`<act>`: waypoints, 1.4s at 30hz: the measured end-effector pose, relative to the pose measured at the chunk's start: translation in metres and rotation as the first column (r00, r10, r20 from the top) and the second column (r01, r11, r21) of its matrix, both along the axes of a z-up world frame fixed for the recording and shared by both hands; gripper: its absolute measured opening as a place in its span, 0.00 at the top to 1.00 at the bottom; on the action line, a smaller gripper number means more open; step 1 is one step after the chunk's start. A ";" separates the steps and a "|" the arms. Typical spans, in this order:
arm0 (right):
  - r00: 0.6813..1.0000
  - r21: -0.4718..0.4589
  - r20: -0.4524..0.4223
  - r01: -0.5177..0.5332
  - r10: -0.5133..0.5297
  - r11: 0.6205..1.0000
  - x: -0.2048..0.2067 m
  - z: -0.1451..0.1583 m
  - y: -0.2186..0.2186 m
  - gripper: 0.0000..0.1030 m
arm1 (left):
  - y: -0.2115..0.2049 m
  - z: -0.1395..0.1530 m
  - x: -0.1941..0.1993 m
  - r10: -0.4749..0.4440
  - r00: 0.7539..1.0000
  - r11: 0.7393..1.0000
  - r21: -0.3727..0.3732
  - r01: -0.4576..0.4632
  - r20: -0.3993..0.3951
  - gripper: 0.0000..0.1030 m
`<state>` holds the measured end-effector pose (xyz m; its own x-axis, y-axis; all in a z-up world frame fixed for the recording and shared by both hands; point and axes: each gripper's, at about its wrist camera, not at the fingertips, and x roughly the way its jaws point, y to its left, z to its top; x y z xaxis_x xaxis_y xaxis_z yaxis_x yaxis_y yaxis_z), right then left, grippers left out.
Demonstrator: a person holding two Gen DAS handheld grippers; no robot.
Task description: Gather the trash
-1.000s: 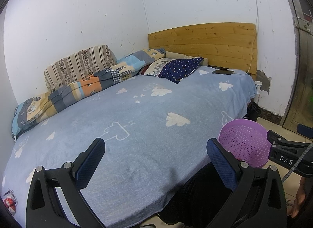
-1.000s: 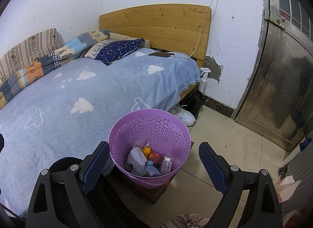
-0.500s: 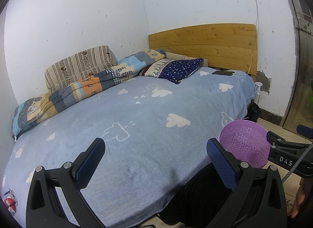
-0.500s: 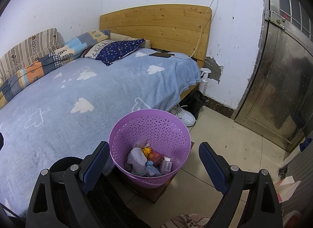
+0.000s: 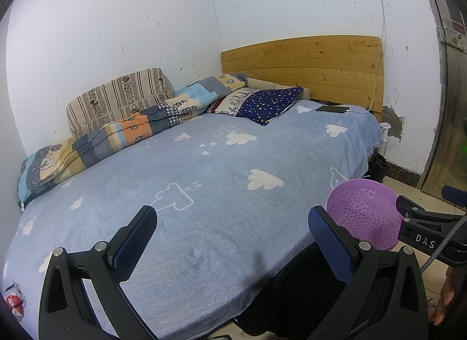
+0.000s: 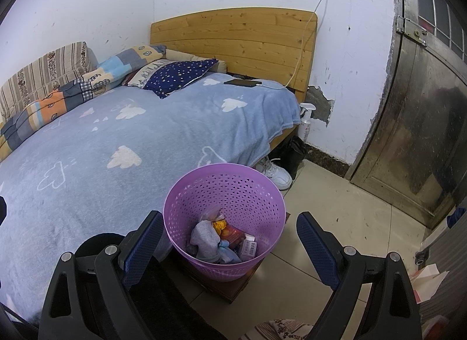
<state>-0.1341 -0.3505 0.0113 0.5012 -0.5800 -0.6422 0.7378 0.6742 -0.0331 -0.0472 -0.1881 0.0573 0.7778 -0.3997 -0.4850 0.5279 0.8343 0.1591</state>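
Note:
A purple perforated trash basket (image 6: pixel 224 194) stands on the floor beside the bed and holds several pieces of trash (image 6: pixel 223 240): crumpled cloth, wrappers and small boxes. It also shows in the left wrist view (image 5: pixel 362 217). My right gripper (image 6: pixel 229 240) is open and empty, above and just in front of the basket. My left gripper (image 5: pixel 232 237) is open and empty over the near edge of the blue cloud-print bed (image 5: pixel 221 176). A small red and white item (image 5: pixel 13 300) lies at the bed's near left corner.
Folded quilts (image 5: pixel 116 126) and pillows (image 5: pixel 268 100) line the bed's far side by a wooden headboard (image 5: pixel 303 62). A phone on a cable (image 6: pixel 242 83) lies on the bed. White shoes (image 6: pixel 274 173) and a spray bottle (image 6: pixel 306 121) stand by the wall. A metal door (image 6: pixel 420 123) is right.

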 end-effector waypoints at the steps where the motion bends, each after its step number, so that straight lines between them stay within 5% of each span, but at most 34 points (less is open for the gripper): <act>1: 1.000 0.000 0.000 0.001 -0.001 1.000 0.000 0.000 0.000 0.09 | 0.000 0.000 0.000 0.001 1.000 1.000 0.000 -0.001 0.000 0.00; 18: 1.000 -0.029 0.003 -0.028 0.028 0.999 0.010 0.006 0.005 0.09 | 0.004 0.004 0.007 0.019 1.000 1.000 -0.019 -0.020 -0.017 0.00; 27: 0.963 -0.034 0.076 -0.256 0.257 0.966 0.067 0.028 0.026 0.09 | 0.067 -0.006 0.065 0.222 0.965 0.967 -0.092 -0.236 -0.143 0.00; 30: 0.912 -0.027 0.128 -0.389 0.389 0.921 0.105 0.029 0.044 0.01 | 0.106 -0.027 0.102 0.344 0.914 0.927 -0.079 -0.367 -0.215 0.00; 33: 0.883 -0.023 0.104 -0.459 0.458 0.888 0.155 0.016 0.074 0.01 | 0.143 -0.062 0.143 0.437 0.837 0.880 -0.036 -0.474 -0.328 0.00; 38: 0.811 0.035 -0.046 -0.582 0.583 0.812 0.246 -0.042 0.132 0.01 | 0.176 -0.114 0.201 0.611 0.682 0.770 0.101 -0.630 -0.402 0.00; 41: 0.746 0.113 -0.093 -0.651 0.660 0.751 0.297 -0.082 0.163 0.01 | 0.179 -0.137 0.232 0.648 0.627 0.727 0.105 -0.679 -0.433 0.00; 42: 0.750 0.132 -0.096 -0.642 0.655 0.755 0.312 -0.093 0.168 0.01 | 0.178 -0.144 0.240 0.650 0.617 0.722 0.110 -0.683 -0.444 0.00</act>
